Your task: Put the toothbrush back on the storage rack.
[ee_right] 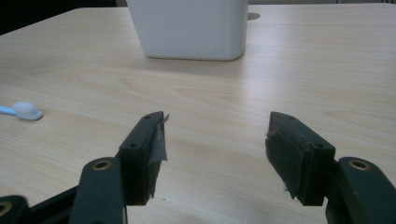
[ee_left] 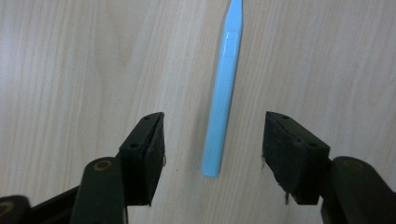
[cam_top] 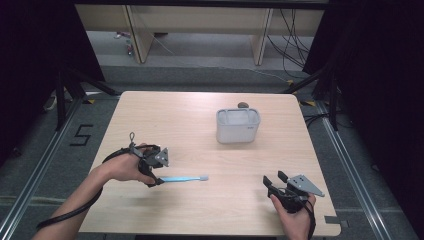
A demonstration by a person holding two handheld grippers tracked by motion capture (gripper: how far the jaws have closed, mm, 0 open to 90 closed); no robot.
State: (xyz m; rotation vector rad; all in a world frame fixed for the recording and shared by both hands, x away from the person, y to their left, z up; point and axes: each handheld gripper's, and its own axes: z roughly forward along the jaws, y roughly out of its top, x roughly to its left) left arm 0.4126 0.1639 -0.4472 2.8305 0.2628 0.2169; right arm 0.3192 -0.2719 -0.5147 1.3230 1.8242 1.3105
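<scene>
The right gripper point(cam_top: 274, 186) rests at the table's point(cam_top: 200, 220) near right, its 2 jaws spread on nothing. The light-blue toothbrush point(cam_top: 184, 178) lies flat near left, its handle end between the left gripper's point(cam_top: 151, 181) spread, untouching jaws. A white bin point(cam_top: 238, 126) stands farther off.

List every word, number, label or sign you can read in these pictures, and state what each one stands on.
"5": a black numeral marked on the grey floor left of the light wooden table.
A small dark mark on the front wall of the white plastic rectangular container: too small and blurred to read.
The light blue plastic toothbrush shows no readable text.
</scene>
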